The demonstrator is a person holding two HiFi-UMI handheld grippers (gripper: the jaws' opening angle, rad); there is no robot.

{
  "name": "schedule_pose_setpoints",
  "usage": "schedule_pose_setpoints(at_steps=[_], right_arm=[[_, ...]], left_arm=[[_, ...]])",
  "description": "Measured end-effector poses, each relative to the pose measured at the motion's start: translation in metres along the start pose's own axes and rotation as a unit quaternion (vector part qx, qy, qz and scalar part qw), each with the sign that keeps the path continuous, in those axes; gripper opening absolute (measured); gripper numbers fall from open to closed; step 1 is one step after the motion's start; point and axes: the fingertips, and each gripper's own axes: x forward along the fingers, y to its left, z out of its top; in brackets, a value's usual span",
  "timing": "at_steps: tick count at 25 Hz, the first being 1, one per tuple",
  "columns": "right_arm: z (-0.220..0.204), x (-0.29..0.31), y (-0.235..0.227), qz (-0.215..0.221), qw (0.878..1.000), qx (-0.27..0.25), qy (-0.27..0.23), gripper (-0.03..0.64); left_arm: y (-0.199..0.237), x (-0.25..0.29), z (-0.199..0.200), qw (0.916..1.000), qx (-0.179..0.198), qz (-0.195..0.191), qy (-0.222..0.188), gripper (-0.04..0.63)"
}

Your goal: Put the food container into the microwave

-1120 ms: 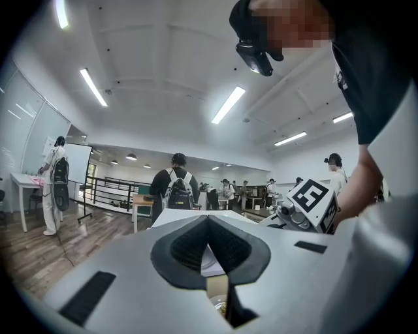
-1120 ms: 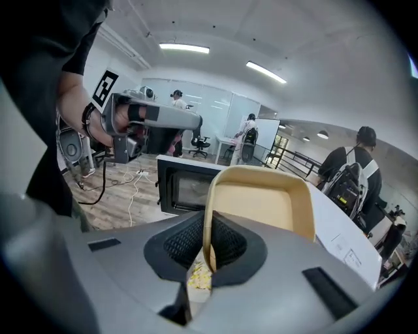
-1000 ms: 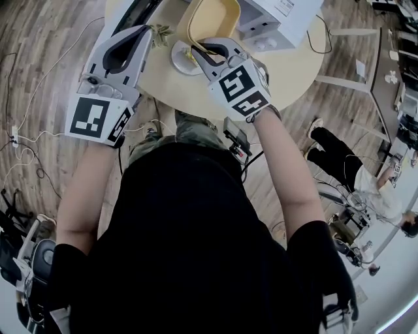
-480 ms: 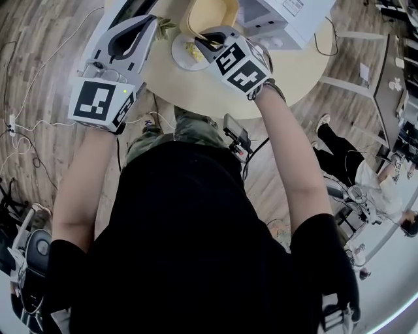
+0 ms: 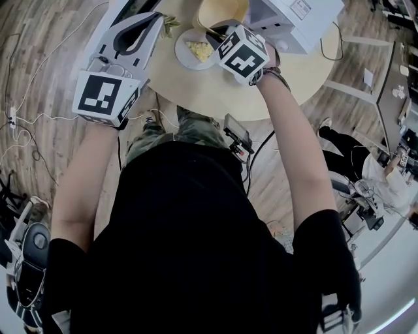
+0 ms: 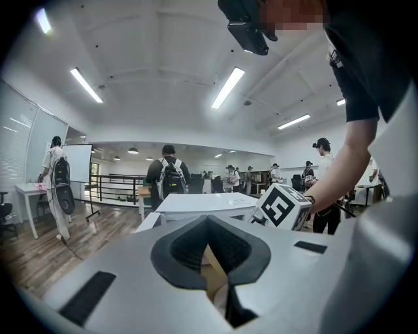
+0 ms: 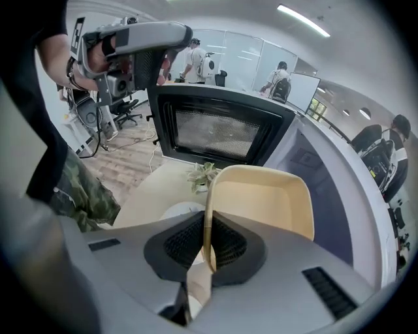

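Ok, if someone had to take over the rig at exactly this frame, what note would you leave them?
Left gripper: shut, empty, held in the air to the left.
Right gripper: shut on the rim of the pale yellow plastic food container, holding it above the round beige table.
White microwave: its black door is open, and the cavity is just beyond the container.
Done: container lifted and brought to the opening.
Left: set it inside, release and back out. The door probably needs closing afterwards.
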Motion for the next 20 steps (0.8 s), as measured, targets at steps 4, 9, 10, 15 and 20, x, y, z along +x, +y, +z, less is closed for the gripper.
schedule_pose_setpoints(at_steps=[4,9,10,15,20], right_arm=[[-0.008,0.009,-0.009,0.001,1.0,-0.006,0.022,0.032],[-0.019,0.022,-0.021,-0.002,0.999,-0.011,0.041,0.032],[-0.022,0.025,-0.023,-0.002,0.999,-0.013,0.046,0.032],[-0.029,0.034,-0.036,-0.004,0.998,-0.012,0.065,0.032],[-0.032,0.043,-0.054,-0.014,0.996,-0.014,0.083,0.032]], left_arm=[[-0.001,0.002,-0.006,1.0,0.001,0.0,0.005,0.018],[0.0,0.005,-0.015,0.9999,0.0,0.004,0.015,0.019],[0.0,0.005,-0.017,0.9998,0.001,0.005,0.018,0.018],[0.0,0.004,-0.022,0.9996,0.003,0.01,0.025,0.018],[0.0,0.004,-0.027,0.9994,0.006,0.014,0.032,0.018]])
